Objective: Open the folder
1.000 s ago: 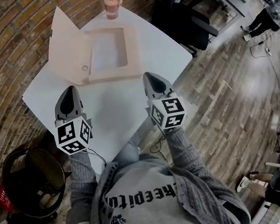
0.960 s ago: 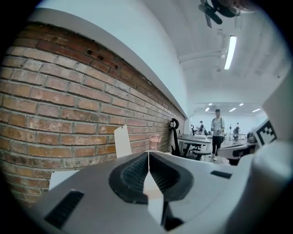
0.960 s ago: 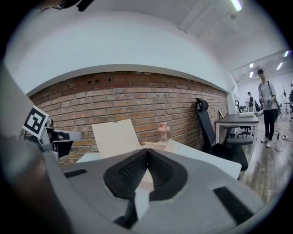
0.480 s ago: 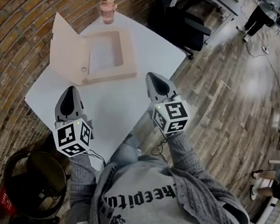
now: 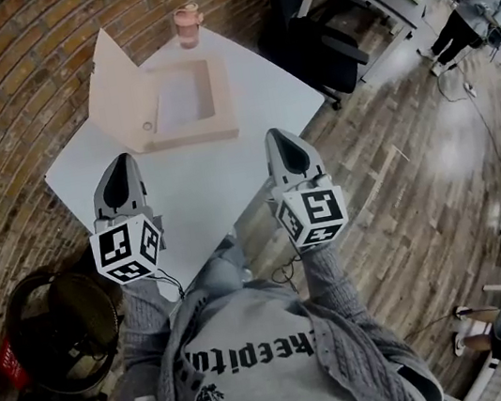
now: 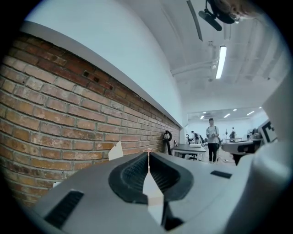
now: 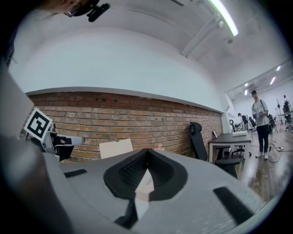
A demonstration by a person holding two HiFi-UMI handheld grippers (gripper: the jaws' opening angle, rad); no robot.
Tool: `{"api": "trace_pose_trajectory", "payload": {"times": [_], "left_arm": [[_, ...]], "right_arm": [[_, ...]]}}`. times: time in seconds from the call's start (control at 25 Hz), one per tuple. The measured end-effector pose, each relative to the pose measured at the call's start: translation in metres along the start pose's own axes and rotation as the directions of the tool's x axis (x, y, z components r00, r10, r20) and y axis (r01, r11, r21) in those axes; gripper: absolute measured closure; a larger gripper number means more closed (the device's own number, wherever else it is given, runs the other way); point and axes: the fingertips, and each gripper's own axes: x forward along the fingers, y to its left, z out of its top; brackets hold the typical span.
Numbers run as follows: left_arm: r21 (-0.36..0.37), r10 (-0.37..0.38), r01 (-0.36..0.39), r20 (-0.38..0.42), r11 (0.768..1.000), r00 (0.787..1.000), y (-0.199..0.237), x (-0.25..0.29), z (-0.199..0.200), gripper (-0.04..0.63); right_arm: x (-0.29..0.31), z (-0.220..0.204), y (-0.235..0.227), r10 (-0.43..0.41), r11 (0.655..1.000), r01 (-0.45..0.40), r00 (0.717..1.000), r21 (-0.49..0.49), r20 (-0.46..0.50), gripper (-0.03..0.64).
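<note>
A flat beige cardboard folder (image 5: pixel 179 102) lies open on the smooth white table (image 5: pixel 201 189), ahead of both grippers, its cover tilted up at the left. The left gripper (image 5: pixel 119 164) and the right gripper (image 5: pixel 279 135) hover short of it, ribbed jaws pressed together, empty. A pink cup (image 5: pixel 187 22) stands beyond the folder.

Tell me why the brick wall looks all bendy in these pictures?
Head view: the wide lens bows the brick wall and the edges of the table. Left gripper view: the wall curves too, and the ceiling light glares. Right gripper view: same bulge, black rim around the picture.
</note>
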Motion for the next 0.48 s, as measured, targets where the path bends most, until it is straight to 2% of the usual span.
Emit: {"api": "trace_pose_trajectory", "payload": {"times": [0.48], "left_arm": [[0.0, -0.007, 0.007, 0.061, 1.0, 0.998, -0.009, -0.01, 0.022, 0.583]], "right_arm": [[-0.02, 0.025, -0.005, -0.012, 1.0, 0.012, 0.997, 0.007, 0.075, 0.614]]}}
